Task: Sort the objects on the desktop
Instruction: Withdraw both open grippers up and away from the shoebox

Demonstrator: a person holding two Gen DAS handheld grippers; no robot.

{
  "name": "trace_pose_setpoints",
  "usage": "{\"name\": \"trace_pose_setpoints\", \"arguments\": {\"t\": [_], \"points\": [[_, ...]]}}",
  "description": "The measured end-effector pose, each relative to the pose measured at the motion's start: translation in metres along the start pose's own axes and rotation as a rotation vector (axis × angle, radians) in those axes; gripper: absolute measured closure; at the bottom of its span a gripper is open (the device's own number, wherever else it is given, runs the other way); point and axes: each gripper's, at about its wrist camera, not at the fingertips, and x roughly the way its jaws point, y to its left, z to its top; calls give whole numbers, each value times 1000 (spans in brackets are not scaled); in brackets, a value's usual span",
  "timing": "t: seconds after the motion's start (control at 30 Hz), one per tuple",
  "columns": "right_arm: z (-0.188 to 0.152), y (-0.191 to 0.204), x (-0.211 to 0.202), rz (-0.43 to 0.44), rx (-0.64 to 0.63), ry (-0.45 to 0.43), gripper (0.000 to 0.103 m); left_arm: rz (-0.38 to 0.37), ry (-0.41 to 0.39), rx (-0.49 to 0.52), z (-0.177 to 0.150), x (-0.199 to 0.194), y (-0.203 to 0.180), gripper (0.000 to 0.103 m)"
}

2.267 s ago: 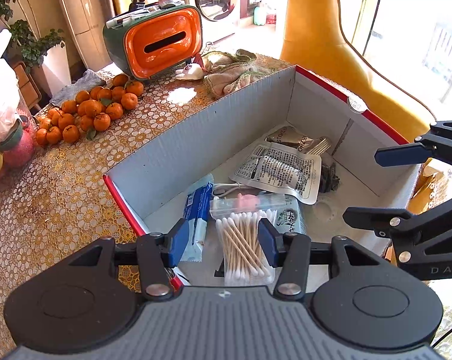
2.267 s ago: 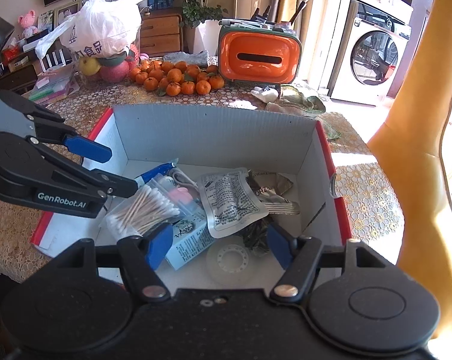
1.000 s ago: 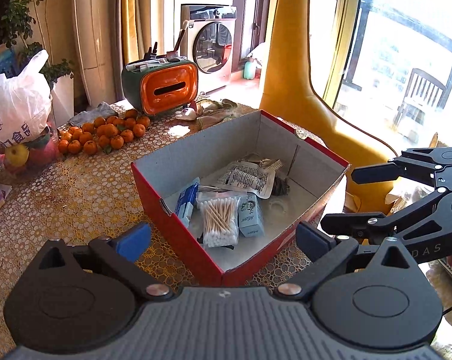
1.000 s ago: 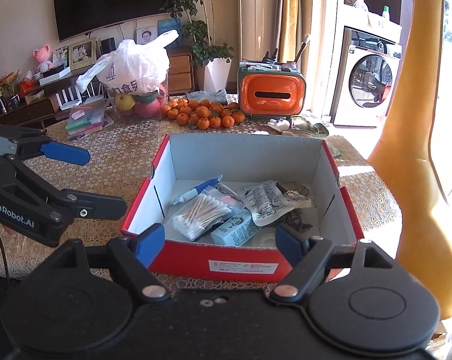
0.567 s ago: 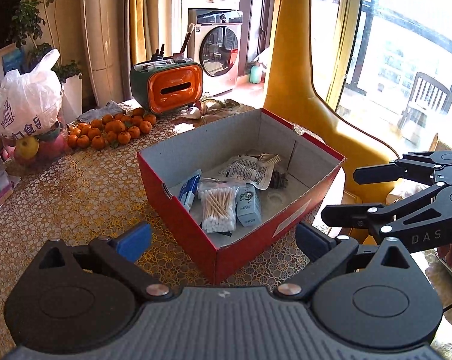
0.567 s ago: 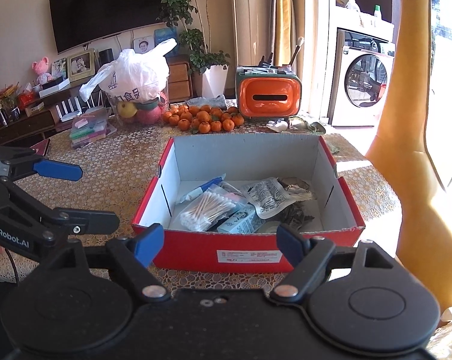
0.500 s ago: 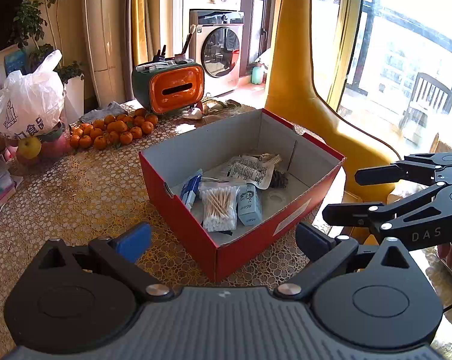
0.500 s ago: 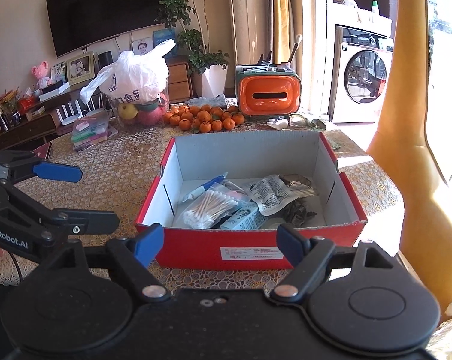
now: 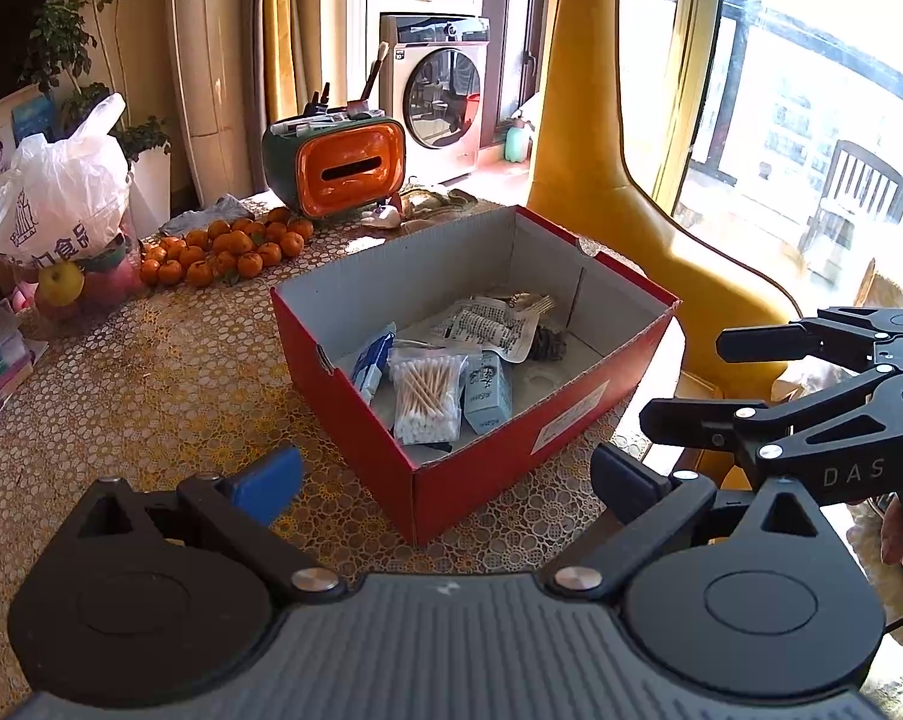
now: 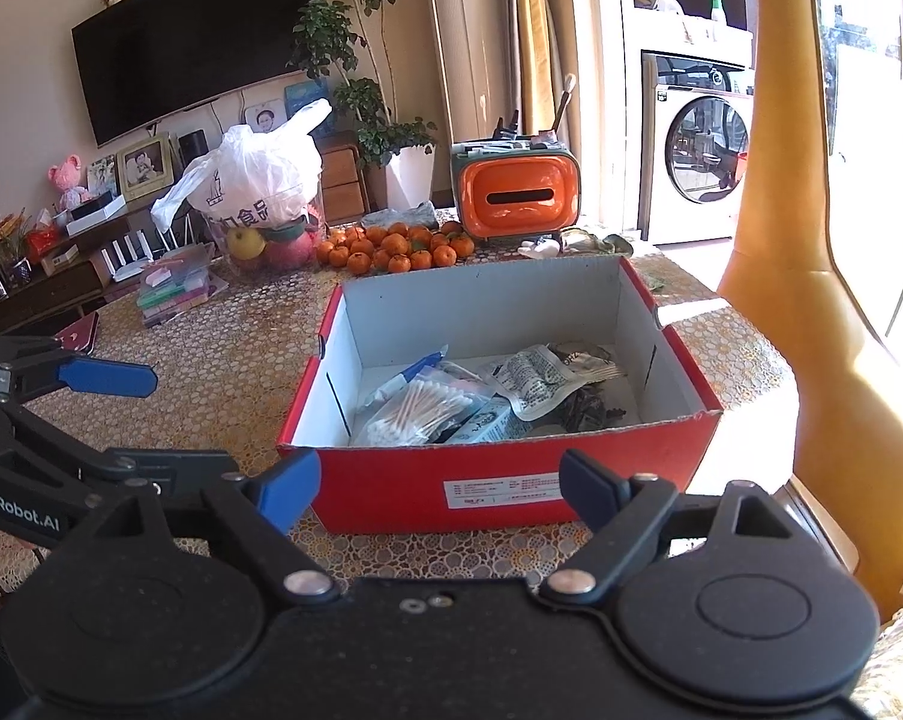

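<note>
Red cardboard box (image 10: 499,480) sits on the lace-pattern table (image 9: 151,372) w/ its top open, and it now looks farther off than a couple secs ago, when both cameras were right over it & looking inside. Back then the left gripper (image 9: 445,474) had its pads close on each side of the cotton swab pack (image 9: 424,399); now that pack lies in the box, near the front-left part, w/ nothing touching it. Beside it is a light blue carton (image 9: 487,393), a blue-white packet (image 9: 372,357) on the other side, and a printed foil pouch (image 9: 487,327) farther back, next to some dark bits that are too small to make out. The left gripper is wide apart now, holds nothing, and hangs in front of the box's near corner. The right gripper (image 10: 439,492) has just been opening more; its blue pads stand very wide, nothing btwn them, and it hangs in front of the box's long red side w/ the white label, not touching it. Each gripper shows at the edge of the other's view. Behind the box are a pile of small oranges (image 10: 391,249), an orange tissue holder (image 10: 514,195) and a white plastic bag (image 10: 253,180).
</note>
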Motion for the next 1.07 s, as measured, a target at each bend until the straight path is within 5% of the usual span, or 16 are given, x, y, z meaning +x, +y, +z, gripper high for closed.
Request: {"name": "trace_pose_setpoints", "arguments": {"t": [1.07], "points": [[-15, 4, -1, -31, 5, 34, 12, -45, -30, 19, -11, -8, -9, 0]]}}
